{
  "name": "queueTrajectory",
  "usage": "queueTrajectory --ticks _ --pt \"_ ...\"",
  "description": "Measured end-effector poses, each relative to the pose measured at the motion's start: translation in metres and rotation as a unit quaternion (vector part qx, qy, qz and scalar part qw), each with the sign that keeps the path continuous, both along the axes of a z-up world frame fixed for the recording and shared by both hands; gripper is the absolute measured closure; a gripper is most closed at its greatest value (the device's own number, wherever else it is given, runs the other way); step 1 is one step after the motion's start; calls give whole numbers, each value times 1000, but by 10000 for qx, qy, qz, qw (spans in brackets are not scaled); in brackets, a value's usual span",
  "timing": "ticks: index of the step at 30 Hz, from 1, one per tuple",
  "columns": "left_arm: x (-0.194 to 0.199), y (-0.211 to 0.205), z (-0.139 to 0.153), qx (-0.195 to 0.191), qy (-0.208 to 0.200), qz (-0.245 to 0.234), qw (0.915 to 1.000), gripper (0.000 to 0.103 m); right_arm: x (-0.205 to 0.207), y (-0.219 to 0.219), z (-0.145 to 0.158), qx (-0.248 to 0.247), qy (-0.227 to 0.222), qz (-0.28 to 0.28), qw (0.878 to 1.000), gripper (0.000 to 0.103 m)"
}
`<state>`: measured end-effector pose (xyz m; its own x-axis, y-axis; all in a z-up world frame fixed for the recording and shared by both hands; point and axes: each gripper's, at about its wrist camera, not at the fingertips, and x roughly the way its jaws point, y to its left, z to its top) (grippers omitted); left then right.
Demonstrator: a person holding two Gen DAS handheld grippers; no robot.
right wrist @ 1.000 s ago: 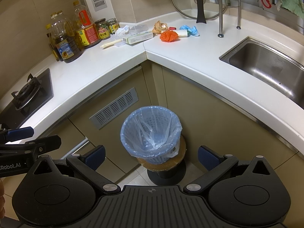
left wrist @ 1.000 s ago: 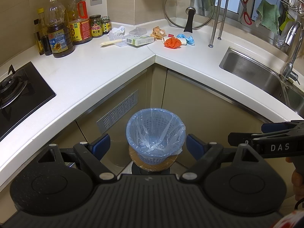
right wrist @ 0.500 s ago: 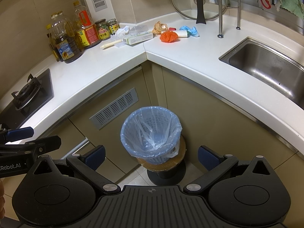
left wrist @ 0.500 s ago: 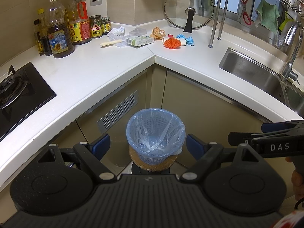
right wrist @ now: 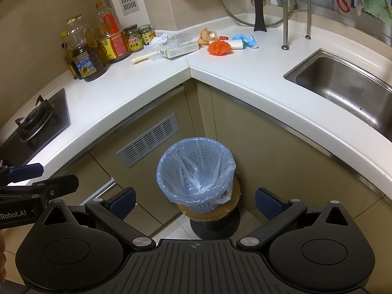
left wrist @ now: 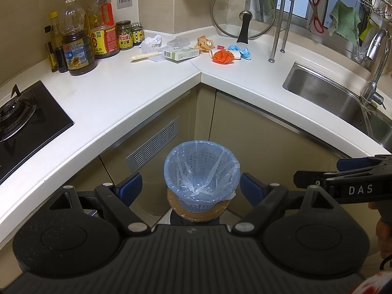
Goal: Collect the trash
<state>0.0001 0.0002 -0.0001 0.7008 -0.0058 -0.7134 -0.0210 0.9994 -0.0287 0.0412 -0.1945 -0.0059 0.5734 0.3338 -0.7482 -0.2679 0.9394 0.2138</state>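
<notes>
Trash lies in the far corner of the white counter (left wrist: 117, 93): an orange crumpled ball (left wrist: 222, 56) (right wrist: 219, 47), a green-white box (left wrist: 180, 54) (right wrist: 178, 49), blue wrappers (left wrist: 241, 51) (right wrist: 246, 39), a brown crumpled wrapper (left wrist: 205, 42), white paper (left wrist: 150, 42) and a pale stick (left wrist: 144, 55). A blue basket bin lined with a clear bag (left wrist: 201, 171) (right wrist: 196, 169) stands on a round stool below the counter corner. My left gripper (left wrist: 191, 187) and right gripper (right wrist: 194, 199) are both open and hold nothing, hovering low over the bin, far from the trash.
Oil bottles and jars (left wrist: 100, 36) line the back left wall. A gas hob (left wrist: 22, 117) is at the left, a steel sink (left wrist: 343, 98) (right wrist: 348, 85) with a tap at the right. A glass pot lid (left wrist: 243, 14) leans on the wall beside rack poles.
</notes>
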Motion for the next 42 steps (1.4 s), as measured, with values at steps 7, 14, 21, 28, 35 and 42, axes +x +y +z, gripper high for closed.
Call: queueTrajectory --ticks 7,14,21,28,35,42 --pt "0 0 0 2 0 3 10000 17 1 0 1 3 6 -3 10000 0" --pt "-3 11 5 11 -5 32 10000 17 5 -1 3 28 -11 -53 10000 0" --pt "6 29 8 7 -25 42 10000 17 18 3 17 88 -196 -215 9995 0" --pt "15 48 5 -64 -91 44 9999 17 24 2 18 187 -423 -484 9978 0" --pt "36 55 4 -148 -228 -6 9996 17 38 -15 20 210 -693 -873 9935 0" --pt "74 47 2 -230 -409 24 9989 17 80 -19 13 284 -681 -784 9942 0"
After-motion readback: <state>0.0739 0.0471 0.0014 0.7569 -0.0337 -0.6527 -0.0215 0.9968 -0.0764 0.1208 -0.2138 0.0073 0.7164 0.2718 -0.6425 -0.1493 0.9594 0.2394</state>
